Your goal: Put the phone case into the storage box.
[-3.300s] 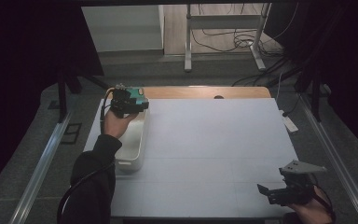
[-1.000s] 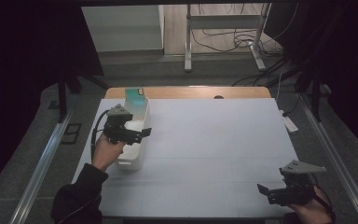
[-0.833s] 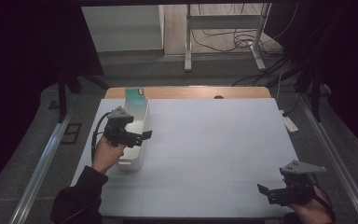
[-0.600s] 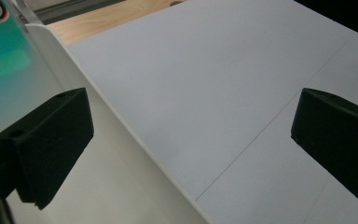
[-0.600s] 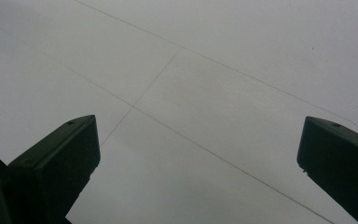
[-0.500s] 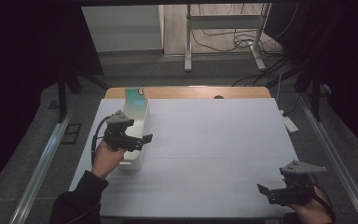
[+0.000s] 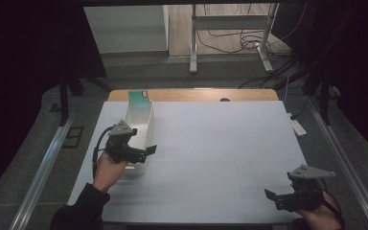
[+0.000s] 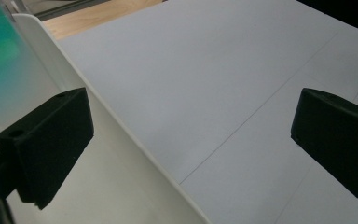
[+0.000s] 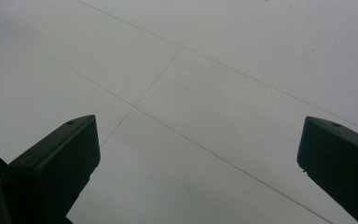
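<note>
A long white bin point(image 7: 143, 120) lies along the left side of the white table point(image 7: 220, 143). A teal-green flat item point(image 7: 139, 95) stands at the bin's far end. My left gripper point(image 7: 146, 151) hovers over the bin's near end, open and holding nothing. In the left gripper view its jaws point(image 8: 191, 121) straddle the bin's right wall point(image 8: 135, 149), one jaw over the inside and one over the table, with the green item point(image 8: 0, 51) blurred at upper left. My right gripper point(image 7: 272, 197) rests open near the front right corner; in its own view point(image 9: 198, 140) nothing lies between the jaws.
A strip of wooden tabletop point(image 7: 196, 94) shows along the far edge. Faint seam lines cross the white table cover point(image 9: 182, 135). Beyond the table stand metal frame legs and floor cables point(image 7: 230, 33). Dark curtains close both sides.
The left gripper was at the bin's far end with the green item; that item now stands there alone, and the gripper has drawn back along the bin toward the near end. The right gripper stayed put.
</note>
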The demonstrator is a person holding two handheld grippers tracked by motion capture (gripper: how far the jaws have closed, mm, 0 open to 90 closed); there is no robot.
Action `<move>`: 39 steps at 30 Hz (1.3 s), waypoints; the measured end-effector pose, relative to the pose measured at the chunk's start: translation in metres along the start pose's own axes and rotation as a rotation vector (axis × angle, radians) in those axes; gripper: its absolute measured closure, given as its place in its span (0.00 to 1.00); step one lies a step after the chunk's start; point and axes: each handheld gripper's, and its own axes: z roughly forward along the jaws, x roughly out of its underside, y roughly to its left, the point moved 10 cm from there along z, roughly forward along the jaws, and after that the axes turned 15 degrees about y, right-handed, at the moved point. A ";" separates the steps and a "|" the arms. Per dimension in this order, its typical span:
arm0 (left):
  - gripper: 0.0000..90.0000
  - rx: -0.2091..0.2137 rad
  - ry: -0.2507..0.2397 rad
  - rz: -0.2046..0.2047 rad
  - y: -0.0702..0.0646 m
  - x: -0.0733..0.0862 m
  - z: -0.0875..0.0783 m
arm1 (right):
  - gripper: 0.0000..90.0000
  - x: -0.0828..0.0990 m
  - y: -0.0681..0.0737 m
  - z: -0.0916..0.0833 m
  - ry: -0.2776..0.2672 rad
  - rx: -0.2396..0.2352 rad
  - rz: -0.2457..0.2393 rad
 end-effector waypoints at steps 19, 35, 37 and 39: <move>0.00 -0.038 -0.025 -0.008 -0.011 0.022 -0.015 | 0.00 0.000 0.001 0.000 -0.003 -0.003 -0.007; 0.00 -0.057 -0.022 -0.020 -0.021 0.046 -0.028 | 0.00 0.000 0.001 0.000 -0.003 -0.004 -0.004; 0.00 -0.059 -0.021 -0.023 -0.021 0.047 -0.029 | 0.00 0.000 0.001 0.000 -0.003 -0.003 -0.004; 0.00 -0.060 -0.020 -0.028 -0.022 0.050 -0.030 | 0.00 0.000 0.001 0.000 -0.003 -0.003 -0.004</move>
